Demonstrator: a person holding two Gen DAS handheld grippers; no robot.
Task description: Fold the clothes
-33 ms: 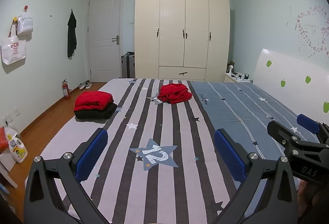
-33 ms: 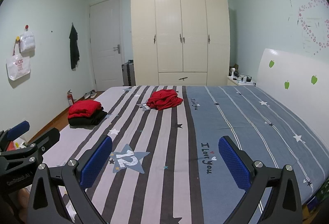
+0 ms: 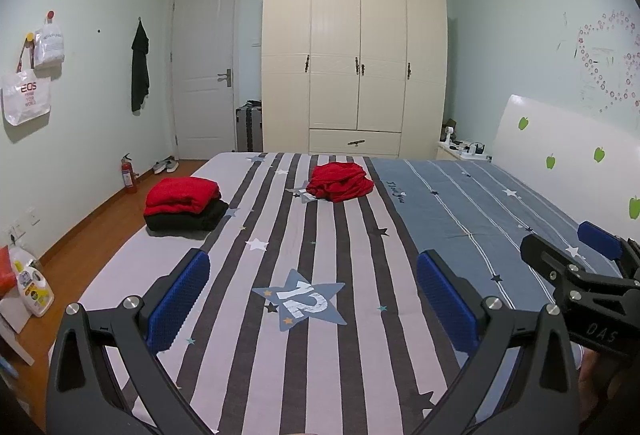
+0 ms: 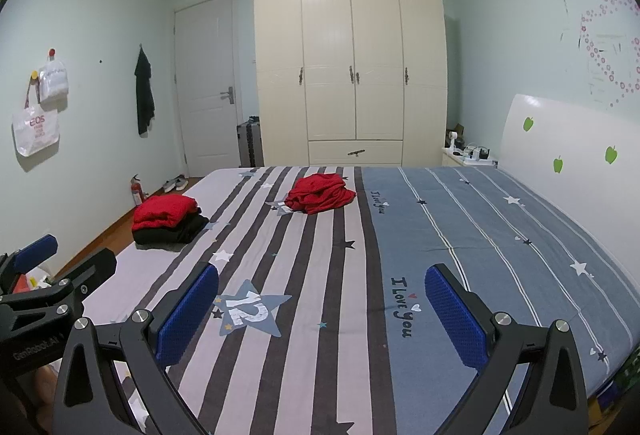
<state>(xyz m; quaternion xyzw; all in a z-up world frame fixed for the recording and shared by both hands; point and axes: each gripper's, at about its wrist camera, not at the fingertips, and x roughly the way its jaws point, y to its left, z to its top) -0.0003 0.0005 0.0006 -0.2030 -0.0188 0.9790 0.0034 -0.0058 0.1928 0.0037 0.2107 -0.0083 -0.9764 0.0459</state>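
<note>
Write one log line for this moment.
left gripper: open, empty | right gripper: open, empty | red heap: unfolded | stack: folded

Three garments lie on one bed (image 3: 460, 219) — one crumpled red garment (image 3: 340, 181) and two folded ones in a stack, a folded red piece (image 3: 182, 195) over a folded black piece (image 3: 186, 221). Two grippers — left gripper (image 3: 312, 299) and right gripper (image 4: 322, 309). One wardrobe (image 3: 354, 75), four doors.

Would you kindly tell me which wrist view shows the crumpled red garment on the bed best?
The left wrist view: the crumpled red garment lies near the frame's centre on the striped bed, appears slightly larger, and its folds read clearly. The right wrist view also shows it whole, unblocked, but a little smaller and left of centre.
</note>
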